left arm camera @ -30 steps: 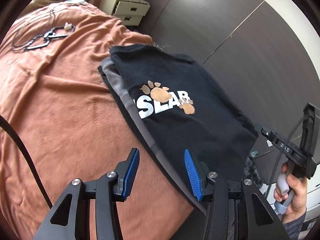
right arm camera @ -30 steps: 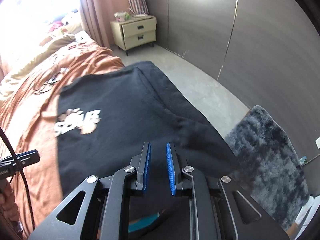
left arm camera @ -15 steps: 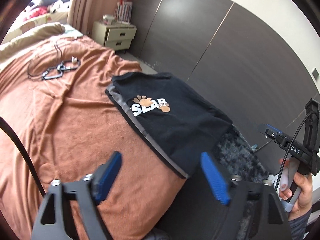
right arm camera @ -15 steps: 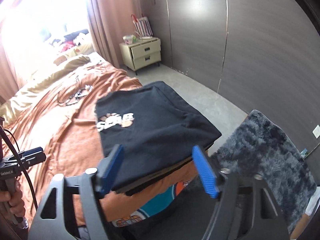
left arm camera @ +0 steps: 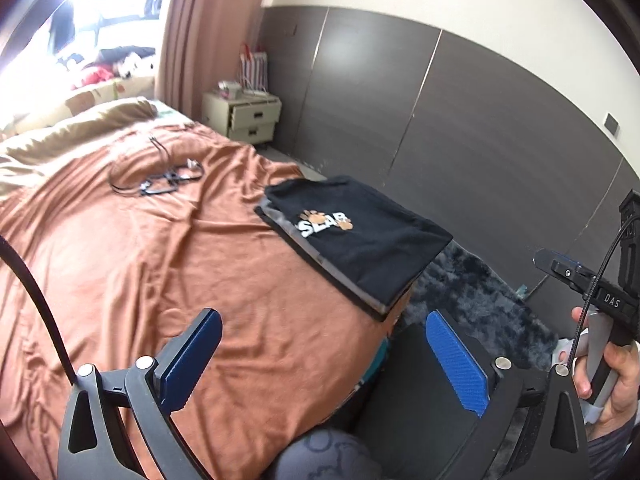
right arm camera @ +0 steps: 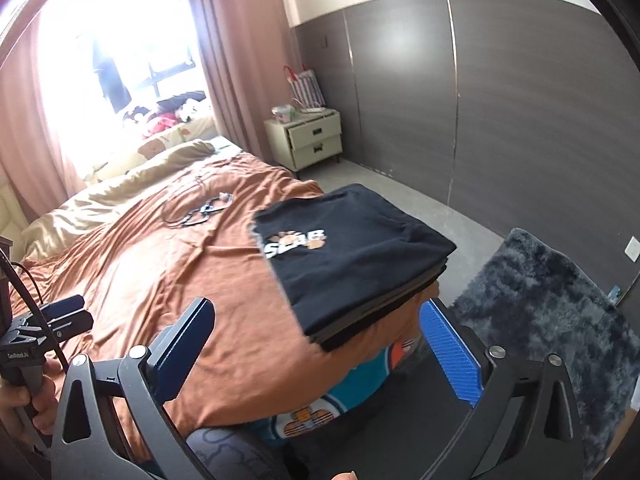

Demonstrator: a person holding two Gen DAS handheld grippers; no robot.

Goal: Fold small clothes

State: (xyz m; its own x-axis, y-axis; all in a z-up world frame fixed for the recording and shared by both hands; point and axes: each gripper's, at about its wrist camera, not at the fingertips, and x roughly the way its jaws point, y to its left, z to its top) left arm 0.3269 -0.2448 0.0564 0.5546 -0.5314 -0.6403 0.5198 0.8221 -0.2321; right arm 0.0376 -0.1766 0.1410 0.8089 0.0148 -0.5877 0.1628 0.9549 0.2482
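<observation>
My left gripper (left arm camera: 320,364) and right gripper (right arm camera: 320,356) are opening, empty; the shirt (right arm camera: 352,256) looks soft, light, probably best gripped at its edge.

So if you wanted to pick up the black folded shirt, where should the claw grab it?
Probably the near corner of the black folded shirt, where it sticks out past the edge of the bed. Come from the front, low, so one finger slides under the overhang and the whole stack gets pinched together.
</observation>
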